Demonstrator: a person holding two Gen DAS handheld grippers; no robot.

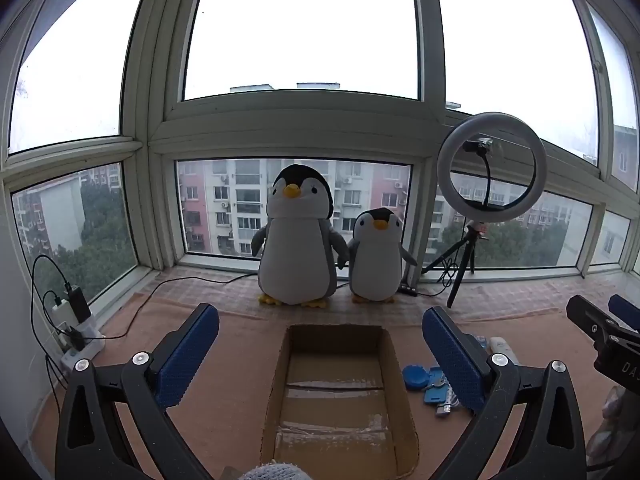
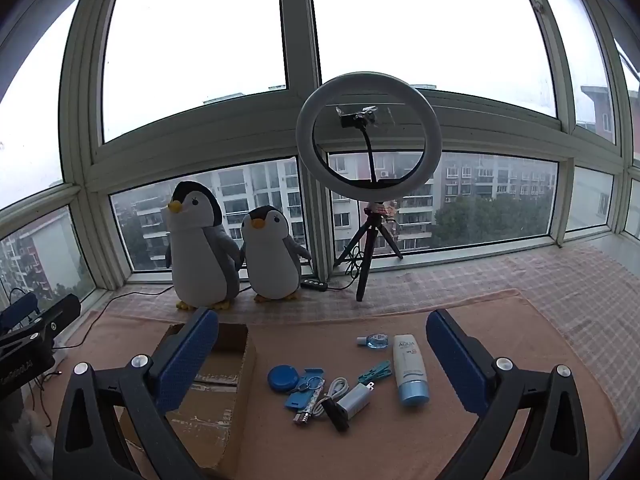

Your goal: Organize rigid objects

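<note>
The left gripper (image 1: 320, 344) hangs above the cardboard box (image 1: 400, 364), jaws spread wide, holding nothing. The right gripper (image 2: 322, 344) hangs further right, over the loose items, jaws likewise apart and unloaded.

The box stands open on the pink mat (image 2: 480, 312), with only taped flaps visible inside. Just right of it lies the cluster:
- blue round case (image 2: 282, 378), nearest the box;
- blue tag with keys (image 2: 302, 394), touching the case;
- white charger with coiled cable (image 2: 354, 400);
- teal clip (image 2: 375, 372);
- white tube (image 2: 409, 368), blue cap toward the near side;
- small clear bottle (image 2: 374, 341), at the far edge.

Two plush penguins (image 1: 296, 240) and a ring light (image 2: 368, 136) stand at the window.
</note>
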